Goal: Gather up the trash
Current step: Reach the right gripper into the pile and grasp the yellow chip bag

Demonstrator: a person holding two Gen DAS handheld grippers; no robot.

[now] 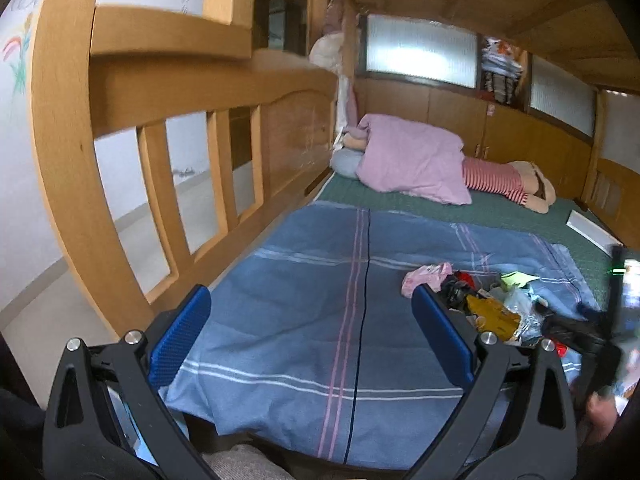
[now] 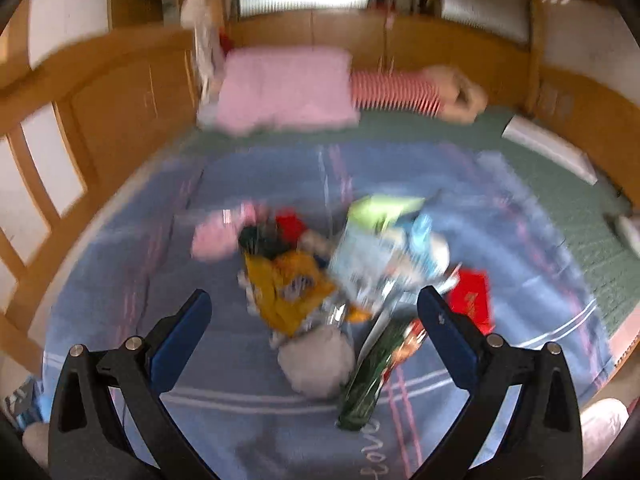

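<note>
- Wooden bunk-bed rails (image 1: 120,92) enclose a mattress covered by a blue striped blanket (image 1: 304,312).
- Trash (image 2: 320,264) is heaped on the blanket: a yellow wrapper (image 2: 288,288), a pink bag (image 2: 220,236), a green packet (image 2: 368,380).
- Left gripper (image 1: 312,328) is held with jaws spread wide, empty, beside the heap.
- Right gripper (image 2: 316,328) is held above the heap, jaws apart, empty.
- A pink pillow (image 1: 412,160) is seen beyond.

The left gripper (image 1: 310,324) points forward and slightly downward, its blue-padded fingers (image 1: 180,336) spread wide with nothing between them. The right gripper (image 2: 314,330) tilts downward more steeply, its jaws likewise wide apart and holding nothing.
</note>
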